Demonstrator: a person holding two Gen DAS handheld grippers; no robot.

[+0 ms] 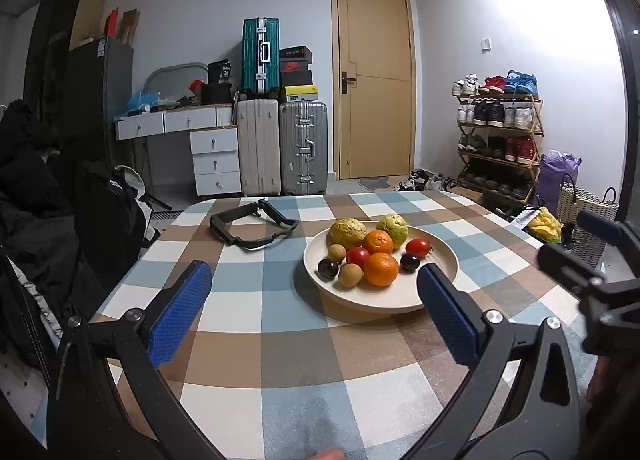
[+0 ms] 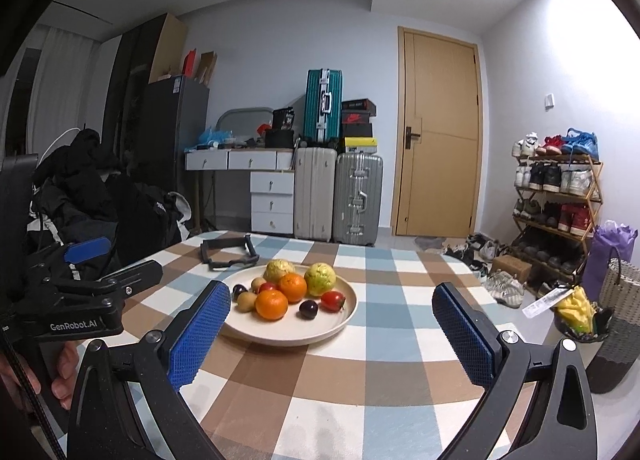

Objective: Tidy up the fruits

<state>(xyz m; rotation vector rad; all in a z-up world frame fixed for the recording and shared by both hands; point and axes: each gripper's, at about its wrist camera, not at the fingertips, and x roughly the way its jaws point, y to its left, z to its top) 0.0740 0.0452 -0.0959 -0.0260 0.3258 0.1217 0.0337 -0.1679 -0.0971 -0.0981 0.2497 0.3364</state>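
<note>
A cream plate (image 1: 440, 260) (image 2: 344, 320) sits on the checked table and holds several fruits: two oranges (image 1: 381, 269) (image 2: 272, 304), two green-yellow guavas (image 1: 393, 229) (image 2: 320, 279), red tomatoes (image 1: 417, 247) (image 2: 333, 300), dark plums (image 1: 328, 269) (image 2: 308, 308) and small brown longans (image 1: 351, 275) (image 2: 246, 300). My left gripper (image 1: 316, 280) is open and empty, just in front of the plate. My right gripper (image 2: 332, 304) is open and empty, with the plate between its fingers and beyond them. Each gripper also shows at the edge of the other's view.
A black strap frame (image 1: 252, 226) (image 2: 228, 252) lies on the table's far left. Dark coats (image 1: 60, 196) hang off the left edge. A woven basket (image 1: 588, 216) and a yellow bag (image 2: 576, 308) stand right of the table. Suitcases, drawers and a shoe rack are beyond.
</note>
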